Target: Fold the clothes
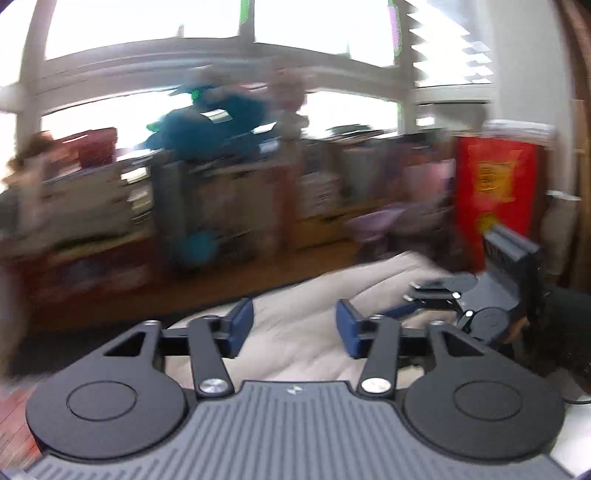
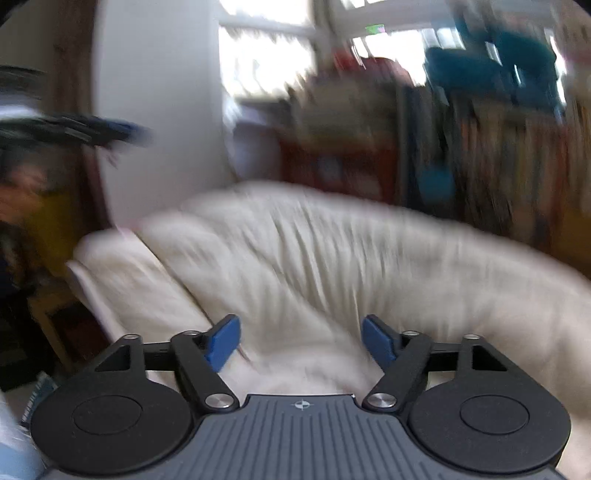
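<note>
Both views are motion-blurred. The largest item is the cream cloth (image 2: 314, 258), a bulky, wrinkled mass that fills the middle of the right wrist view and runs from its left edge near a white wall (image 2: 159, 110) to the lower right border. Its far edge is a rounded ridge standing in front of dark shelves (image 2: 480, 155); the gap between ridge and shelves cannot be judged. In the left wrist view the same cloth (image 1: 295, 325) shows only as a narrow strip ahead of the tool, ending at a dark floor band before a long row of shelving (image 1: 221, 206) under bright windows (image 1: 147, 26). That view alone shows a red cabinet (image 1: 495, 199) at right and the right tool (image 1: 424, 291) seen from the side, low over the cloth. The right wrist view alone shows the left tool (image 2: 122, 134) as a dark blur at upper left, raised above the cloth's left end. Left tool (image 1: 293, 328): blue pads apart, released, cloth lying below and beyond the gap, not pinched. Right tool (image 2: 301, 341): pads set wide, released, cloth beneath and ahead, none clamped.
</note>
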The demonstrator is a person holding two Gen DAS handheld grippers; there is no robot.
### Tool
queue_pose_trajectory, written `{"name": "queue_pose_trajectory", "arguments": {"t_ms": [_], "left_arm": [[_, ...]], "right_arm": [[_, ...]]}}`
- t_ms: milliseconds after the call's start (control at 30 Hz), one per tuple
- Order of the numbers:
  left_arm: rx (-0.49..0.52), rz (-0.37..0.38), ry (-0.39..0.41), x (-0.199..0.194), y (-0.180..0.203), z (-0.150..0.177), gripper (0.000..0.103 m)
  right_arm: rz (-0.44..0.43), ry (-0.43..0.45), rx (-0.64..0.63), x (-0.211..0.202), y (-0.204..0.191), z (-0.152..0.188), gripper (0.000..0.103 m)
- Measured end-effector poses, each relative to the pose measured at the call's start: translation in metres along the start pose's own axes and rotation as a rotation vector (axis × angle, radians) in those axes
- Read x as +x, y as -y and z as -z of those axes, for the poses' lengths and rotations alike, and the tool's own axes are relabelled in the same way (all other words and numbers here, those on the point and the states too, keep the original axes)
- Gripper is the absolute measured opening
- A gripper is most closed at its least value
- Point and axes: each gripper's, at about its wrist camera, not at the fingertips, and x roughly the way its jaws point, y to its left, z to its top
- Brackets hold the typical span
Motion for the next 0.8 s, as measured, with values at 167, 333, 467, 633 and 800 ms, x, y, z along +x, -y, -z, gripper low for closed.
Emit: {"name": "queue_pose_trajectory", "arguments": {"t_ms": [167, 333, 467, 633, 800], "left_arm": [[0.183, 0.322, -0.161, 0.095, -0.001, -0.011, 0.055], [0.321, 0.495, -0.316, 0.149, -0.005, -0.004, 0.056], [0.316, 0.624, -0.390, 0.178, -0.018, -0.008, 0.078], [0.454, 0.631, -0.522, 0.202, -0.019, 0.032, 0.089], [0.378, 0.659, -0.529, 0.194, -0.047, 0.039, 0.089]], "right_arm": [[-0.104, -0.038, -0.460, -0.033, 0.021, -0.044, 0.099], [-0.325, -0.214, -0.319, 0.000, 0.089, -0.068, 0.099], [-0.428, -0.274, -0.321, 0.051, 0.106, -0.055, 0.099], [-0.455, -0.475, -0.373, 0.109, 0.107, -0.013, 0.103], [-0.431, -0.506, -0.318, 0.091, 0.126, -0.008, 0.103]]}}
